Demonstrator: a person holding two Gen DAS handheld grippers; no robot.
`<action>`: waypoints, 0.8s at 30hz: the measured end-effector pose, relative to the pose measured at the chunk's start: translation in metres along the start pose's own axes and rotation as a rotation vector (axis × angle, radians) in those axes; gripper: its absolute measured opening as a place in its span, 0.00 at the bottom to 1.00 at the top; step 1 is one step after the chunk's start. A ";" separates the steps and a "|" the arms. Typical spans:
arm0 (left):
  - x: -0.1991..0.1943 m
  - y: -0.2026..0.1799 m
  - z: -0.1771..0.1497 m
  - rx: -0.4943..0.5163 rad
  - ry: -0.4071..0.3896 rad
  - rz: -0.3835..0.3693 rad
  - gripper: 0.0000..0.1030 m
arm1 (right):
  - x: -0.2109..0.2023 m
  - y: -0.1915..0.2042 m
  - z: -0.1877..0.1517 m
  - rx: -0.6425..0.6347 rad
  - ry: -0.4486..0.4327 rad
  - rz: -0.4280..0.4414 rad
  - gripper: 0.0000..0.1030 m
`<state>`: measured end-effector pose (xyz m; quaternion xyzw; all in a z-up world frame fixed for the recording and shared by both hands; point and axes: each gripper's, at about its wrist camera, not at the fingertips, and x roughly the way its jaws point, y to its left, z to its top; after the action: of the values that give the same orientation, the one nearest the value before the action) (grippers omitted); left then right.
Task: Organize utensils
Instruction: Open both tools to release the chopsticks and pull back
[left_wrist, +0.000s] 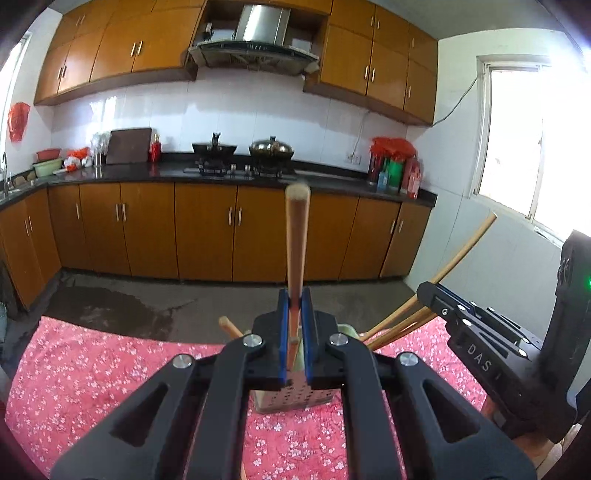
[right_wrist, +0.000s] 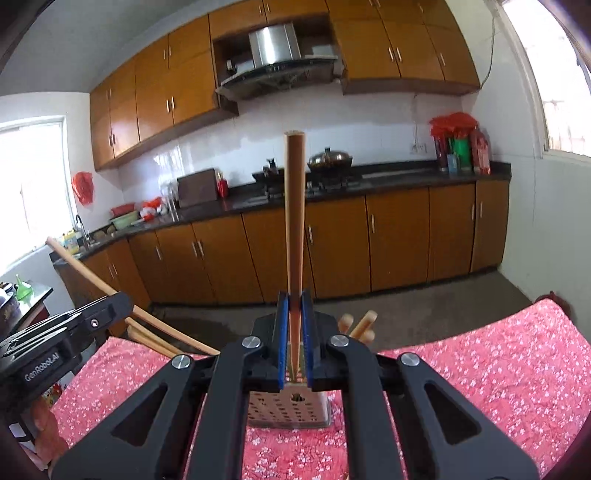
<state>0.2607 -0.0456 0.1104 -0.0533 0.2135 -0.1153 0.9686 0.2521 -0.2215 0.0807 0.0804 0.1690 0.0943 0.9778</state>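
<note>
Perforated holder (left_wrist: 295, 397) – upper part hidden behind hand-held gripper (left_wrist: 294, 306).

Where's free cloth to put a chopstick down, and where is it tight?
Free: the floral tablecloth right of the perforated holder, out to the table edge, and the cloth left of the holder in the left wrist view. Crowded: at the holder, where the left gripper and right gripper each clamp a chopstick and loose chopsticks lean out.

L gripper (left_wrist: 295, 295) clamped, angled slightly down; R gripper (right_wrist: 294, 295) same, alongside.
</note>
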 end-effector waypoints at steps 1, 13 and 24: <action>0.002 0.002 -0.001 -0.005 0.004 -0.002 0.08 | 0.000 -0.001 -0.001 0.006 0.003 -0.003 0.08; -0.039 0.029 -0.001 -0.052 -0.069 0.011 0.18 | -0.044 -0.016 0.011 0.012 -0.068 -0.060 0.20; -0.044 0.090 -0.095 -0.048 0.087 0.237 0.25 | -0.029 -0.080 -0.094 0.104 0.237 -0.220 0.21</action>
<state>0.1993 0.0475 0.0290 -0.0458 0.2628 0.0030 0.9638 0.2056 -0.2933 -0.0125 0.1004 0.2954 -0.0133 0.9500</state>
